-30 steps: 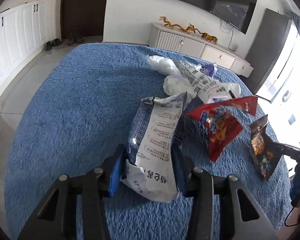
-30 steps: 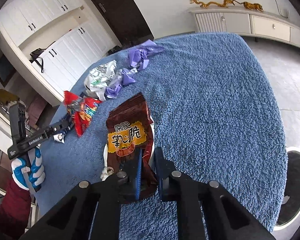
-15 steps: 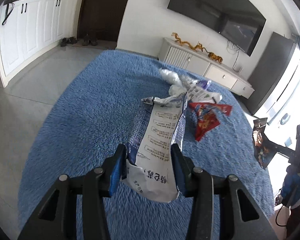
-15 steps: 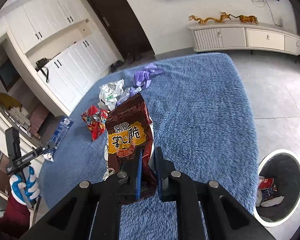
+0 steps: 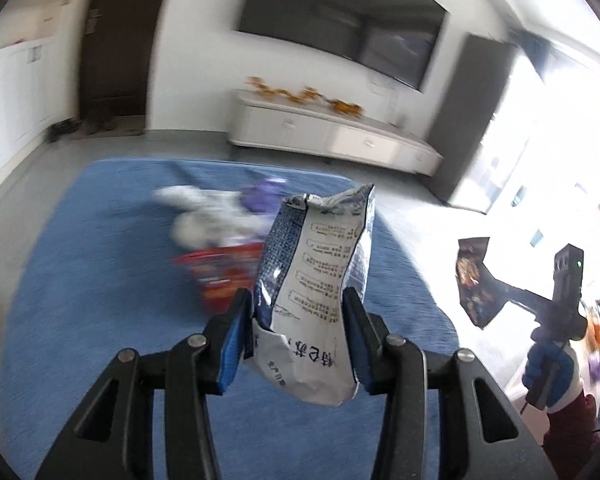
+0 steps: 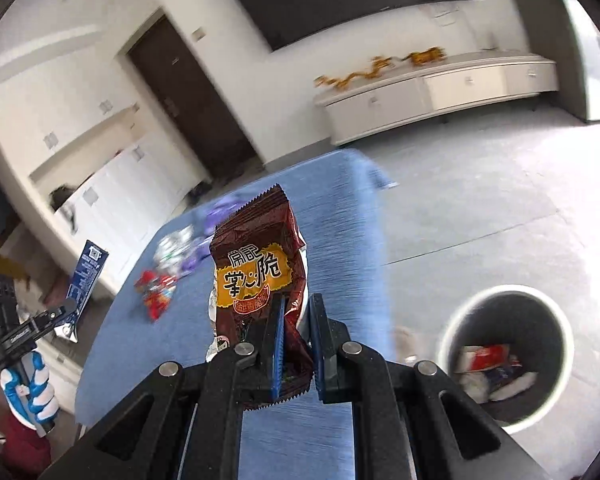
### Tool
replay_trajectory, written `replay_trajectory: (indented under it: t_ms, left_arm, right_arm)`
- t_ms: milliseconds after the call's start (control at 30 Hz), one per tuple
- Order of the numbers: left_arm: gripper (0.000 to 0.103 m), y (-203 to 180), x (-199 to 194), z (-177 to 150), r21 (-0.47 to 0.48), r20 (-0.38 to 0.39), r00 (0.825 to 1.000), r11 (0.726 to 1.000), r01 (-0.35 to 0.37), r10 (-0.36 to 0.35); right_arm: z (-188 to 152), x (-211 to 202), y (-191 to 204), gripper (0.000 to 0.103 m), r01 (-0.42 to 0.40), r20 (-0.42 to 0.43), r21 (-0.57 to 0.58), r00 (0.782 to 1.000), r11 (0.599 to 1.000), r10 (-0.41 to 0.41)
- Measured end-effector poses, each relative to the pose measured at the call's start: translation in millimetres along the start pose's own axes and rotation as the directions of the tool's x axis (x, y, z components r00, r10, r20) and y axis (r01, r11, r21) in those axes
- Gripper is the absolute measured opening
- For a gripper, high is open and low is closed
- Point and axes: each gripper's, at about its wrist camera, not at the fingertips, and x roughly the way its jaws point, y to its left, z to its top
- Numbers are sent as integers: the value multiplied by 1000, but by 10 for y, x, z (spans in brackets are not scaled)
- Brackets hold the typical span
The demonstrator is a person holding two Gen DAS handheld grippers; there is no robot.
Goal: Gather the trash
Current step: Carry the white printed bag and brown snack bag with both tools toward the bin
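Observation:
My left gripper is shut on a blue-and-white snack bag and holds it high above the blue rug. My right gripper is shut on a brown snack bag, also lifted above the rug. A round trash bin with wrappers inside stands on the floor at the lower right of the right wrist view. A red wrapper, white wrappers and a purple wrapper lie on the rug. The right gripper with its brown bag also shows in the left wrist view.
A white low cabinet stands by the far wall under a TV. White cupboards and a dark door are at the left. Grey tiled floor surrounds the rug.
Both grippers have risen and tilted up with their bags held. The bin has come closer in the right wrist view, and the view is motion-blurred.

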Motion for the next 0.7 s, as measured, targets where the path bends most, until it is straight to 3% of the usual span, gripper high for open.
replay_trajectory:
  t_ms: [167,367,700]
  left_arm:
    - [43,-856,612,123,113,-97,990,987,111,-101]
    - [43,-1840,1346,101,211,-231,959,953,216,-166]
    - [43,-2944,2300,-99,294,-356,929,931,214,-101]
  right_arm:
    - [-33,-353,-670,12,109,53,93,992,990,-115]
    - [-170,-545,-1352,12,219,48,199,971,955,-232]
    - [-321,-310,-2057,12,290,-35,317,955,903,-294]
